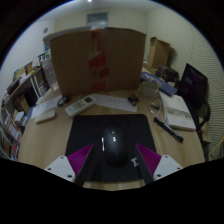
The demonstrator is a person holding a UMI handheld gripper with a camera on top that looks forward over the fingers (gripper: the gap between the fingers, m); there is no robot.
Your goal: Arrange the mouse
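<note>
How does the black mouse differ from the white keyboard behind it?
The mouse is black and rounded; the keyboard is white, long and flat. The mouse lies on a black mouse mat between the open hand-held gripper's fingers; the keyboard lies beyond them on the bare desk.

a black mouse mat (112,140) is laid on the wooden desk (45,140); a mouse (113,141), keyboard (80,104) and papers (178,112) are seen there.

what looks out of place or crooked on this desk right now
Nothing stands out. The black mouse sits upright on the dark mouse pad, between the open fingers of the gripper with a gap at each side. The pad lies square to the desk edge. Papers lie further off; nothing looks spilled.
</note>
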